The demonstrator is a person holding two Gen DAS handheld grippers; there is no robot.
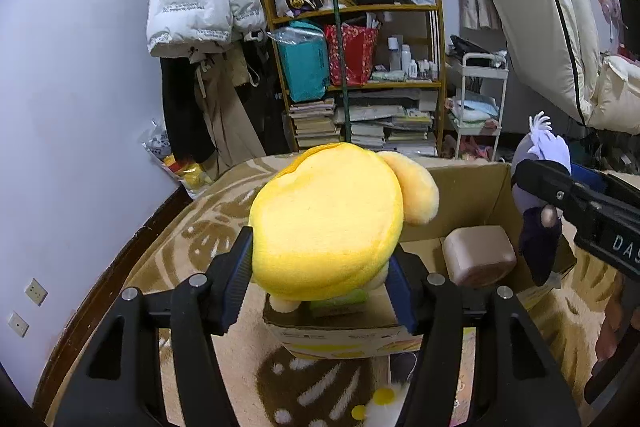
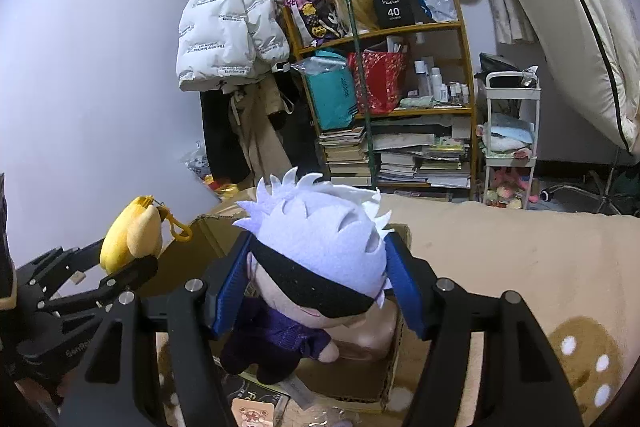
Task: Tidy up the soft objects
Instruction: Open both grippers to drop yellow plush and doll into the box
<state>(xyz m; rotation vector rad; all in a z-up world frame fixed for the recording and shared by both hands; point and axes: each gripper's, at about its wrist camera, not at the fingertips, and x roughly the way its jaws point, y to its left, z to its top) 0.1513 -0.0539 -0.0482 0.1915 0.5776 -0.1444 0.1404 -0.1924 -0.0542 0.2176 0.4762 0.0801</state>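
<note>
Cluttered bedroom, patterned beige blanket beneath open cardboard box. Left tongs clamp yellow plush above box's near edge. Right tongs clamp white-haired blindfolded doll over box.

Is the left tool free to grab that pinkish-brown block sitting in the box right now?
Probably not. The left tool is already shut on the yellow plush, which hangs over the cardboard box holding the block.
</note>
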